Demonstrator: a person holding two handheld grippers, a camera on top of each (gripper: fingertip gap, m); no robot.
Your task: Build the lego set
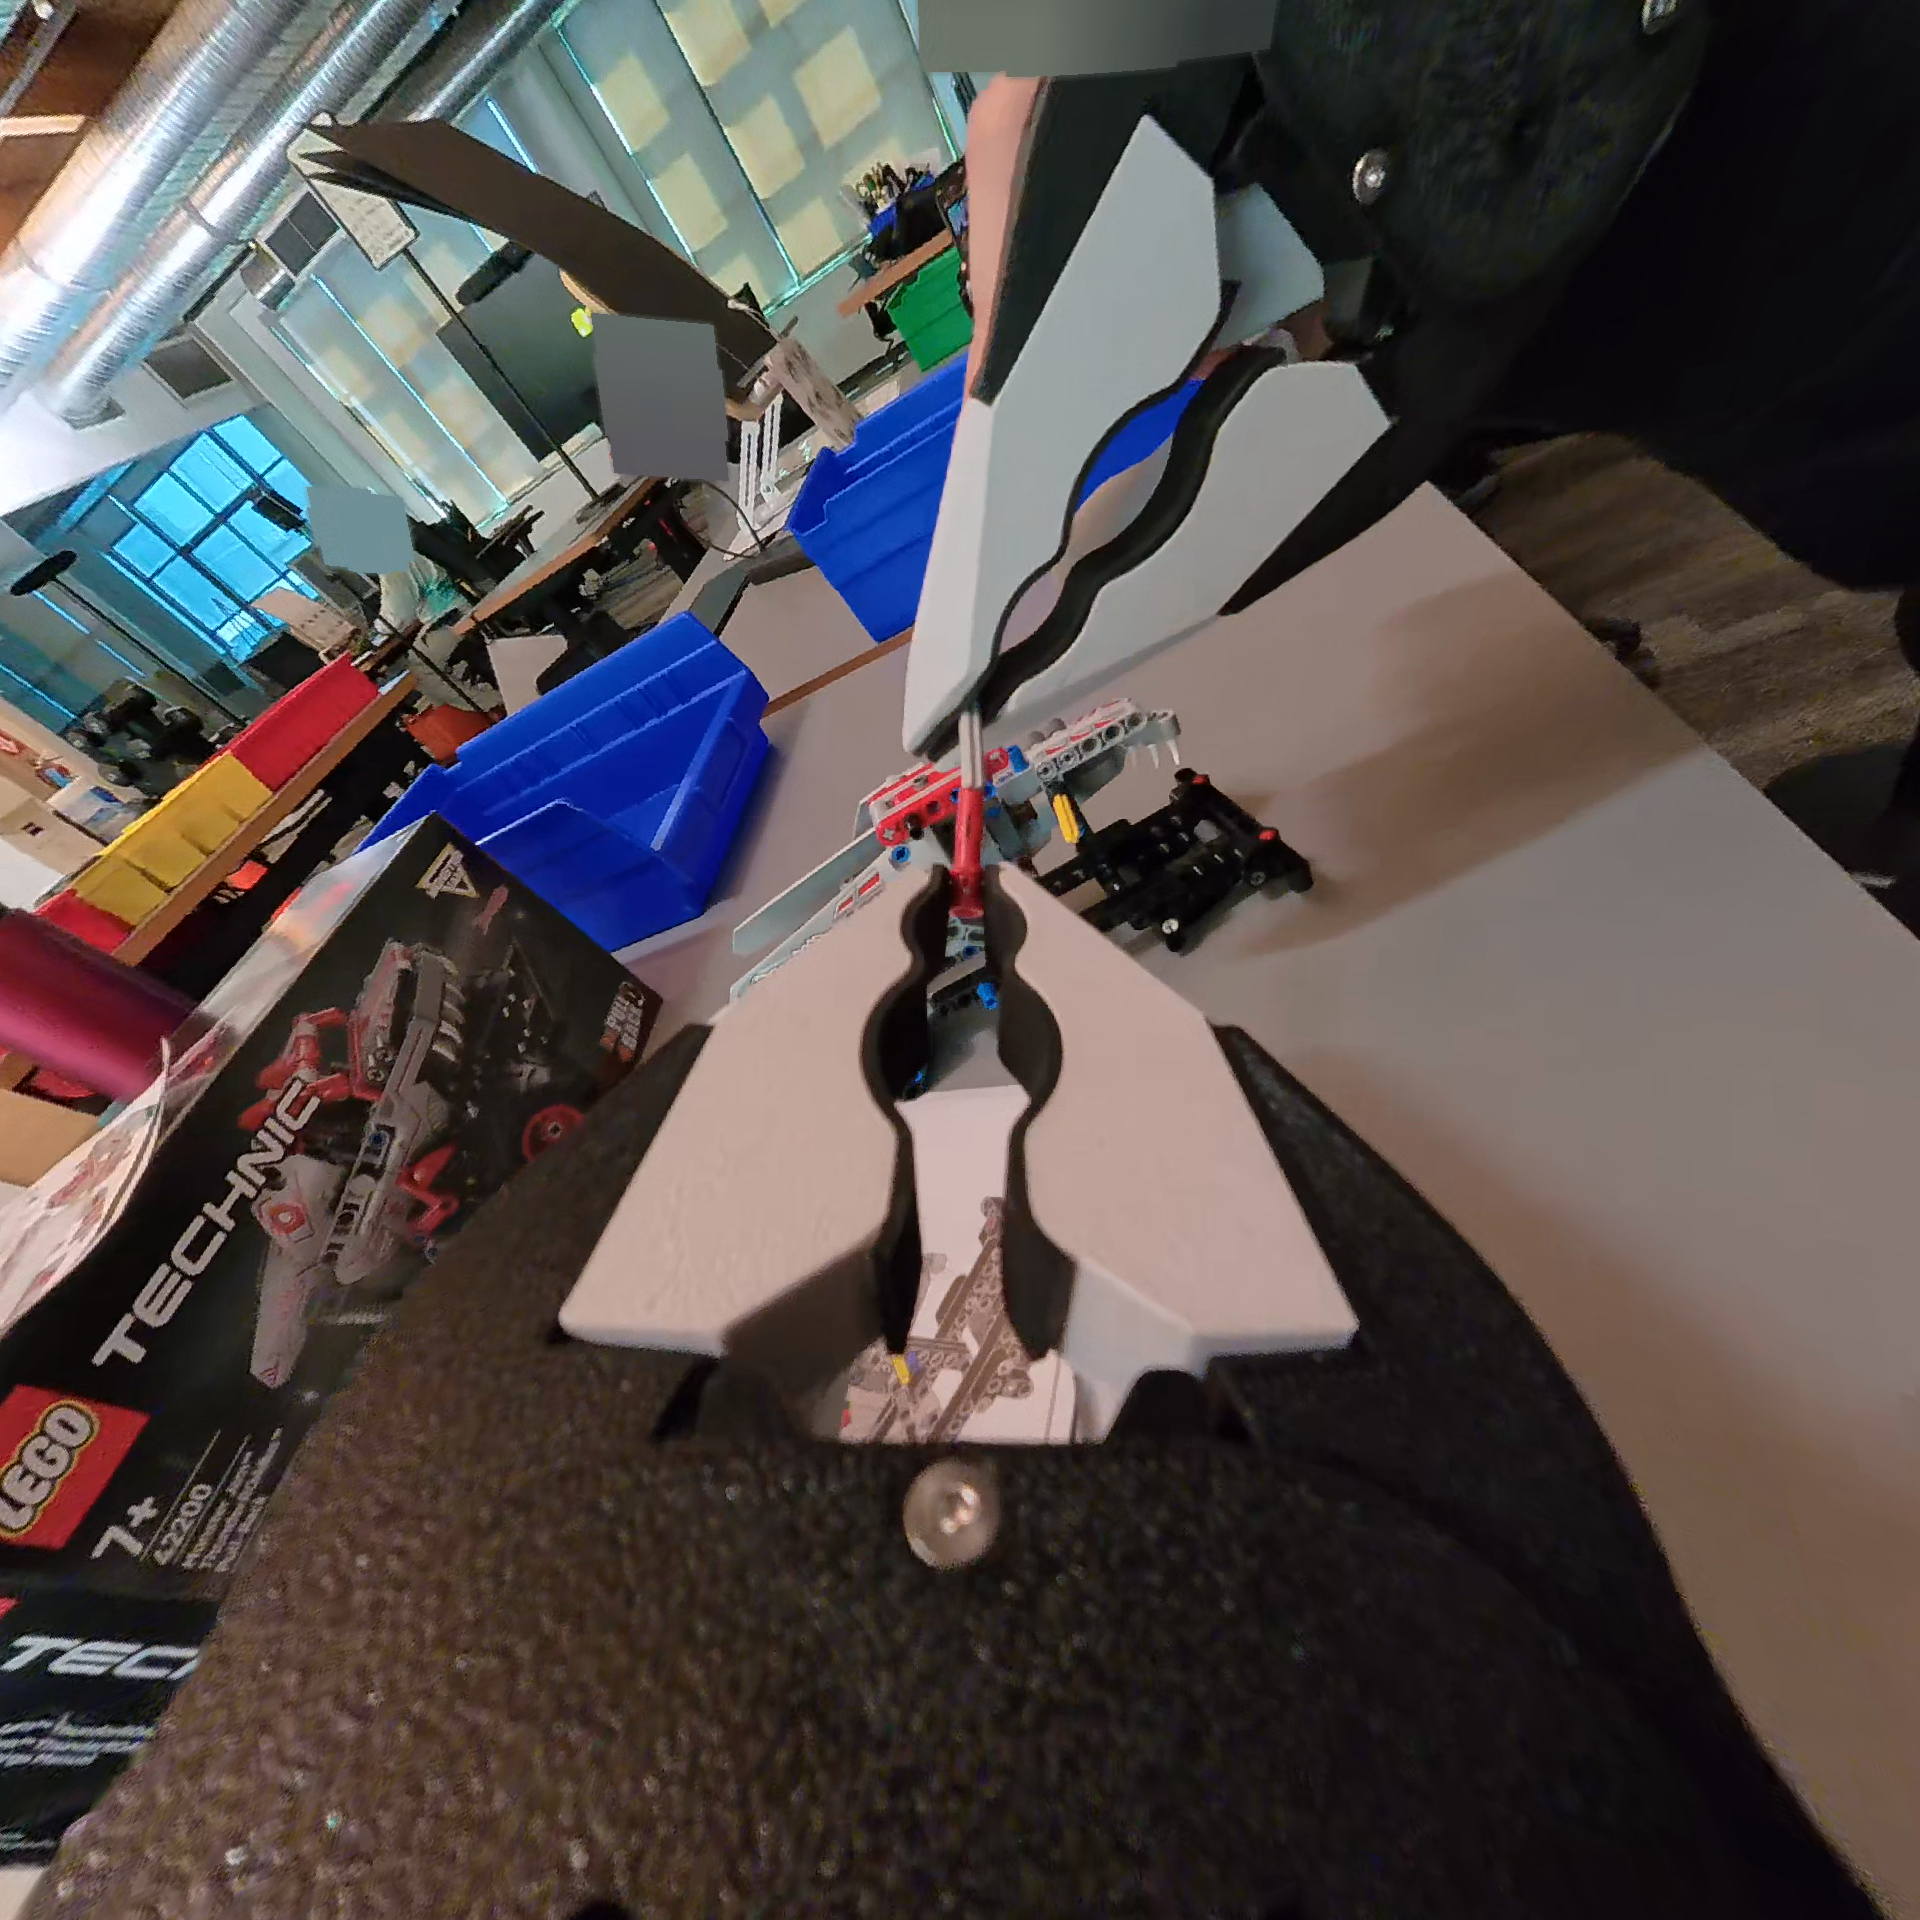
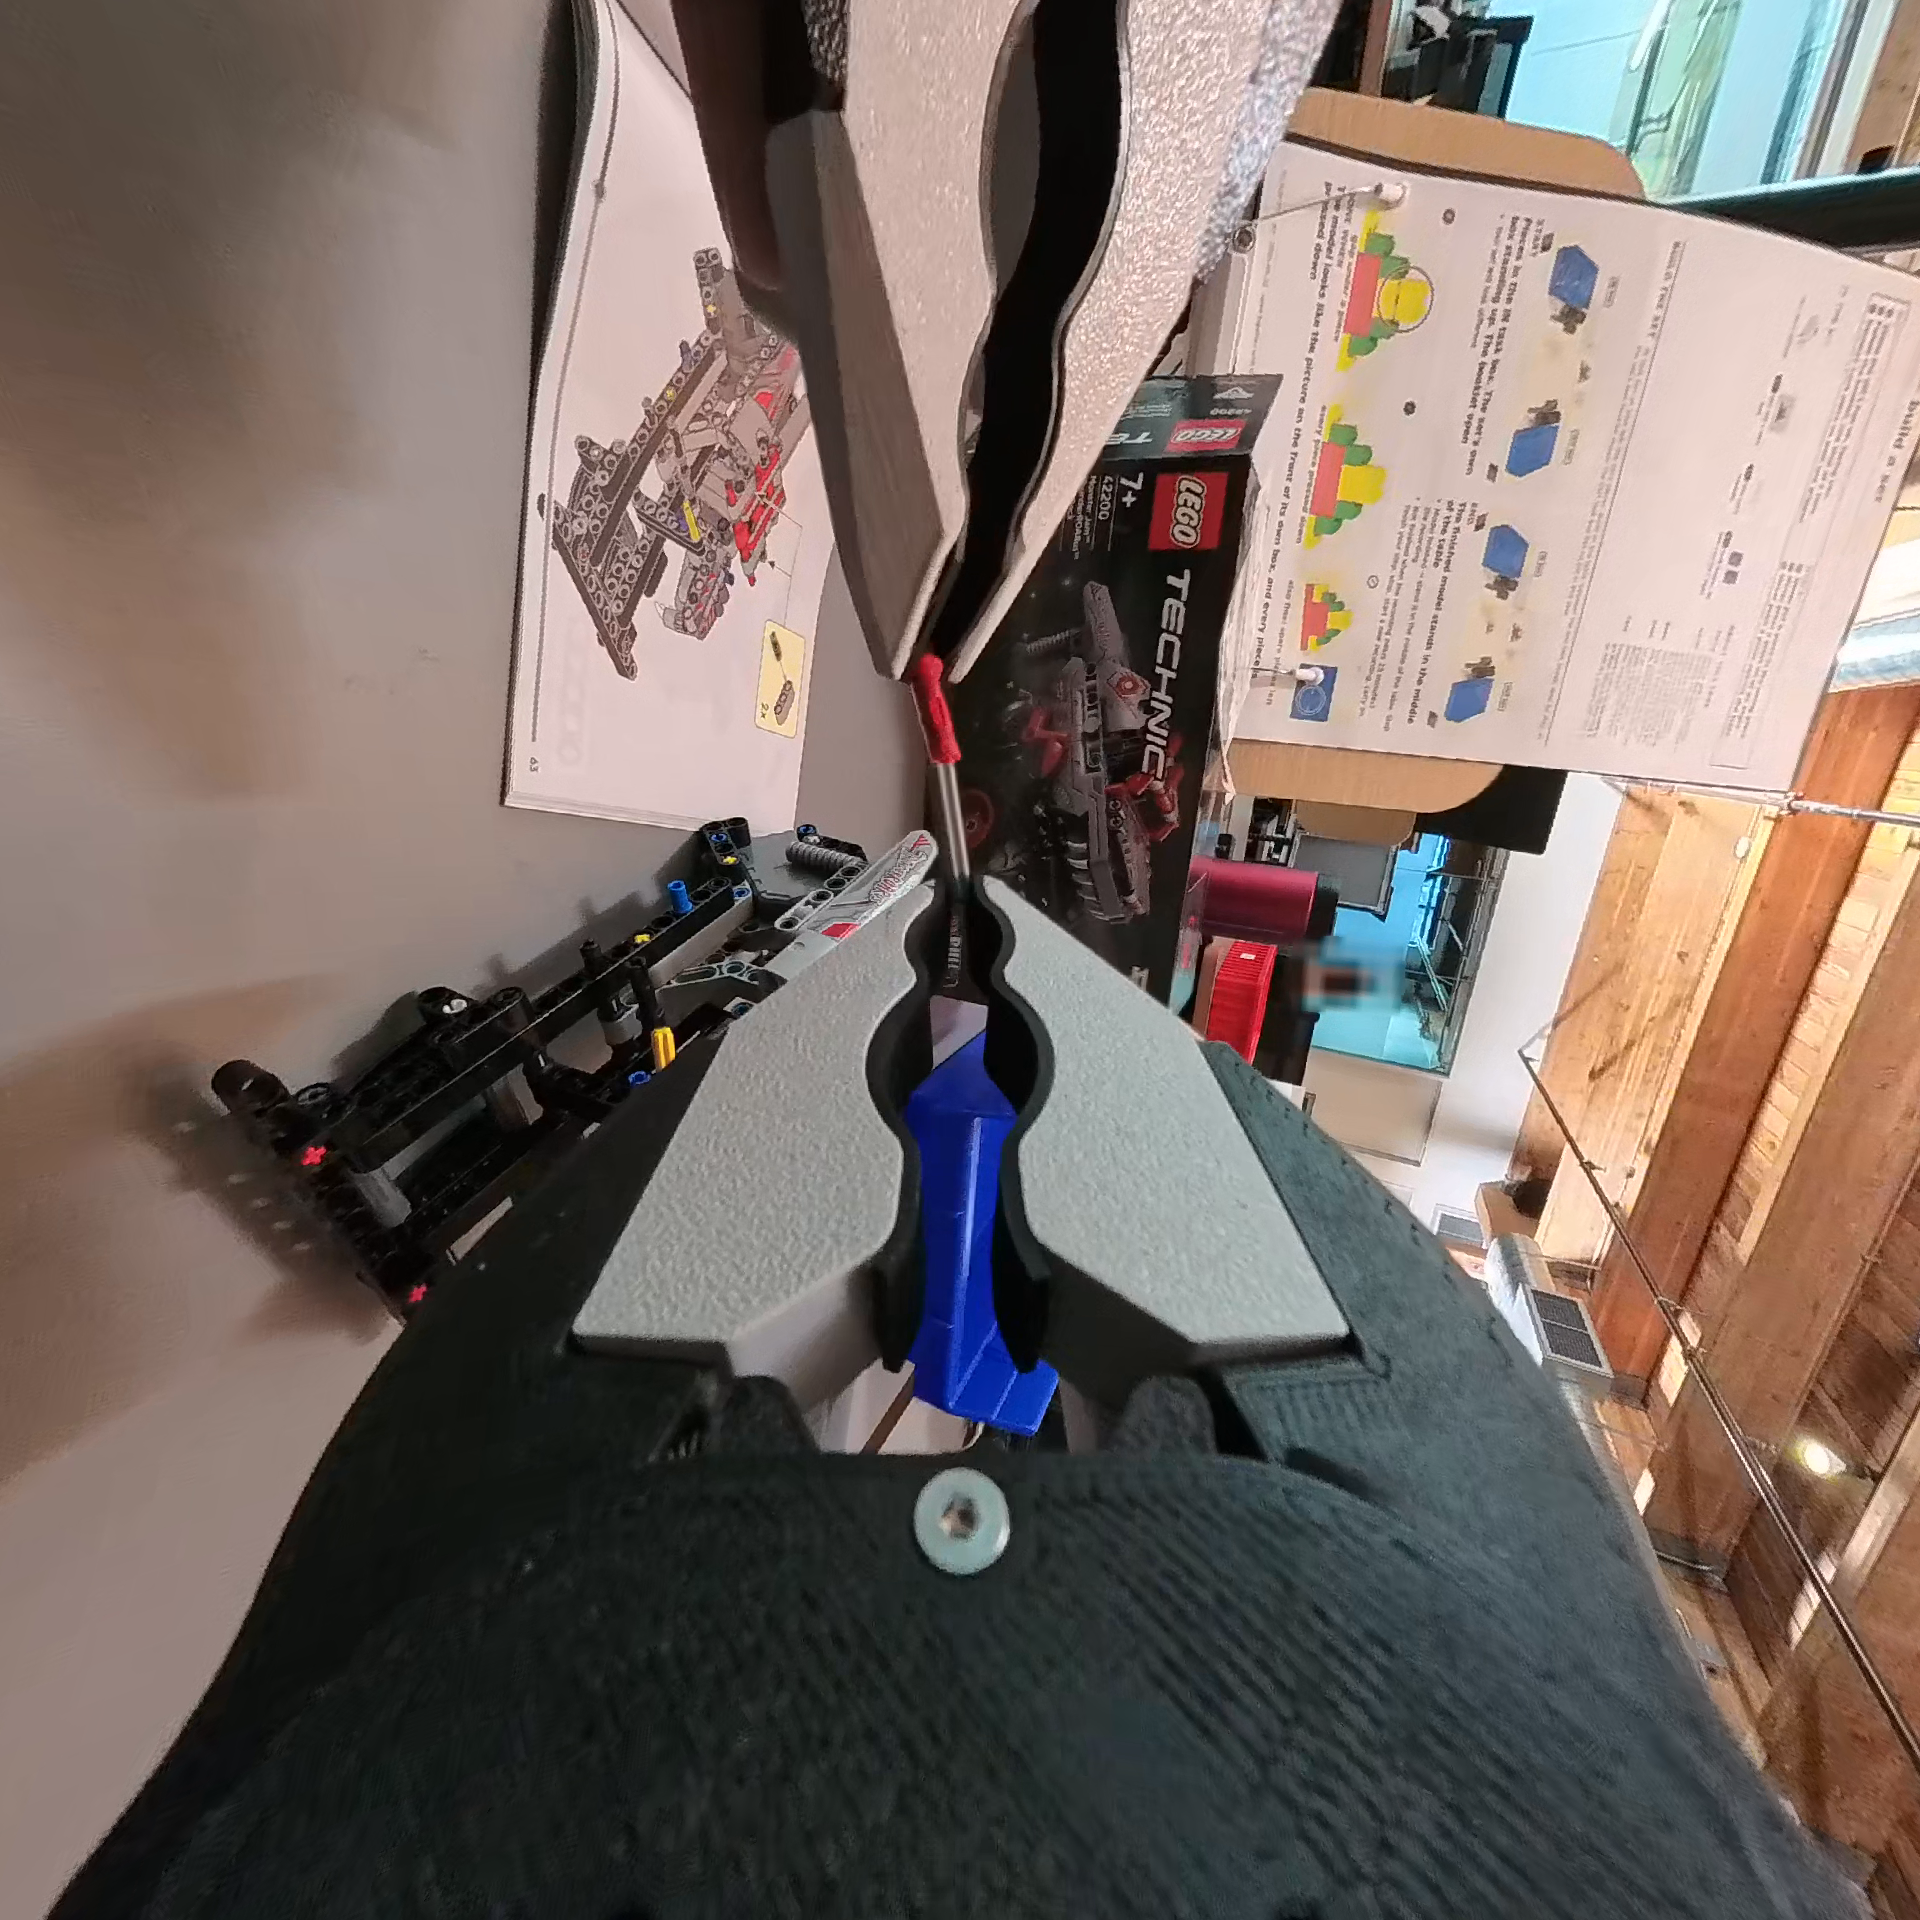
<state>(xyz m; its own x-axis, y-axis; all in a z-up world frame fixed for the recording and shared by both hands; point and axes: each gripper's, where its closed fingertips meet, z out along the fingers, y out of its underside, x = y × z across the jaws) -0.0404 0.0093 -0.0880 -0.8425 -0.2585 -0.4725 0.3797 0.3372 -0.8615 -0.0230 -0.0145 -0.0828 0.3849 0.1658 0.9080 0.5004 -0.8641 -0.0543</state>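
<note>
My left gripper [image 1: 966, 896] is shut on a small red connector [image 1: 967, 840]. My right gripper [image 2: 961, 896] is shut on a thin grey axle [image 2: 950, 816] whose far end sits in that connector [image 2: 930, 701]. The two grippers face each other tip to tip above the table, each showing in the other's view: the right gripper [image 1: 963, 725] and the left gripper [image 2: 930, 660]. The partly built model, black frame with grey, red and white parts, lies on the table behind them [image 1: 1132, 831] [image 2: 499, 1049]. The open instruction booklet [image 2: 665, 499] lies beside it.
The set's box [image 1: 312, 1143] [image 2: 1132, 665] stands at the table edge. Blue bins [image 1: 623, 769] sit behind the model. A printed sheet [image 2: 1558, 468] hangs on a board, with a dark red cylinder [image 2: 1257, 904] past the box. The grey table [image 1: 1507, 935] has an edge at the right. Left and right tips are no more than a few centimetres apart.
</note>
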